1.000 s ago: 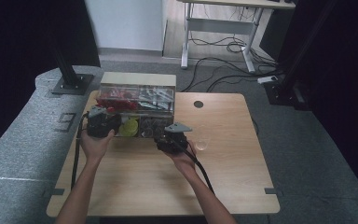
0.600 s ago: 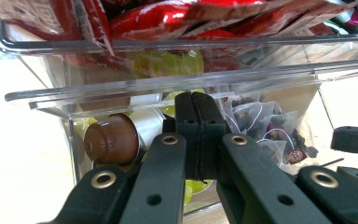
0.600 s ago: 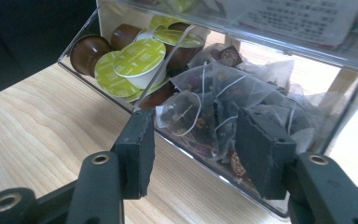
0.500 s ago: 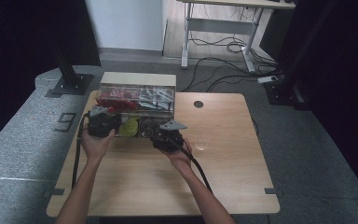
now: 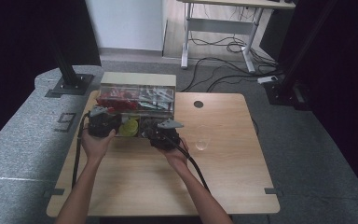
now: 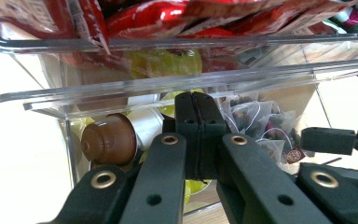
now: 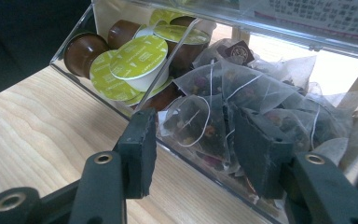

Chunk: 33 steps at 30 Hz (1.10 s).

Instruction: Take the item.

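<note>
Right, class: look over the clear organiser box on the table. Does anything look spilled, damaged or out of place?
Nothing stands out. The clear plastic organiser box sits square on the wooden table. The green-lidded coffee capsules and mesh pyramid tea bags lie loosely piled but inside their own compartments, and nothing has spilled onto the wood.

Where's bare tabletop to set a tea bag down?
Free: the wood right of the clear organizer, around the small clear cup, and the broad near strip of table beside the forearms. Crowded: the organizer's front, where left gripper and right gripper sit.

Clear glossy plastic organizer (image 7: 121, 105), translucent mesh tea bags (image 7: 200, 121), matt wooden table (image 7: 37, 135)
</note>
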Available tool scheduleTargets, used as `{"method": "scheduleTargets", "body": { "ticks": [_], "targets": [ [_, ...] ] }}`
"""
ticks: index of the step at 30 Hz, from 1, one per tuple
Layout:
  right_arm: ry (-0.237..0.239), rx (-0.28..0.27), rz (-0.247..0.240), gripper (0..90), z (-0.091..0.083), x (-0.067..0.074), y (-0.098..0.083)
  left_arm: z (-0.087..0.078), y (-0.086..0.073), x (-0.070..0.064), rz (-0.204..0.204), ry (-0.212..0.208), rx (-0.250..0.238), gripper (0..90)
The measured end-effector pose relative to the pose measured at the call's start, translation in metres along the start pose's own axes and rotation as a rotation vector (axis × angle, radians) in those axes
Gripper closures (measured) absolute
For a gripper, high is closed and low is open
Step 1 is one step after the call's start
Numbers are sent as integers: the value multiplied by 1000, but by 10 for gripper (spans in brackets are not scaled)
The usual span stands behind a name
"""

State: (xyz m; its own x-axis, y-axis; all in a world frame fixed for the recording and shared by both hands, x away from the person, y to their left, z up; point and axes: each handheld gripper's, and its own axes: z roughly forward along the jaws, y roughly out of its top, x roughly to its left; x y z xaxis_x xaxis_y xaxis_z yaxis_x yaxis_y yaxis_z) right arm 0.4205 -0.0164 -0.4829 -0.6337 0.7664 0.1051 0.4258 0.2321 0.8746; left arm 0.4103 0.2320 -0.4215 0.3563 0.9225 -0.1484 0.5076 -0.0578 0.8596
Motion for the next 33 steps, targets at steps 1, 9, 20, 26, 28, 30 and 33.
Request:
{"method": "scheduleTargets", "body": {
  "ticks": [1,9,20,26,28,30,33],
  "targets": [
    [-1,2,3,493,1,0,0,0,0,0,0,0,1,899],
    [-11,-9,15,511,10,-1,-1,0,0,0,1,2,-1,897],
    [-1,-13,35,598,20,-1,0,0,-1,0,4,4,0,898],
    [18,-10,28,665,23,-3,1,0,-1,0,1,4,1,897],
    [33,-6,27,720,25,-3,2,1,-2,0,1,4,0,896],
    [38,-7,21,772,26,-3,2,1,-2,0,1,4,0,896],
    [44,-5,11,853,27,-3,2,1,-2,1,0,4,0,896]
  ]
}}
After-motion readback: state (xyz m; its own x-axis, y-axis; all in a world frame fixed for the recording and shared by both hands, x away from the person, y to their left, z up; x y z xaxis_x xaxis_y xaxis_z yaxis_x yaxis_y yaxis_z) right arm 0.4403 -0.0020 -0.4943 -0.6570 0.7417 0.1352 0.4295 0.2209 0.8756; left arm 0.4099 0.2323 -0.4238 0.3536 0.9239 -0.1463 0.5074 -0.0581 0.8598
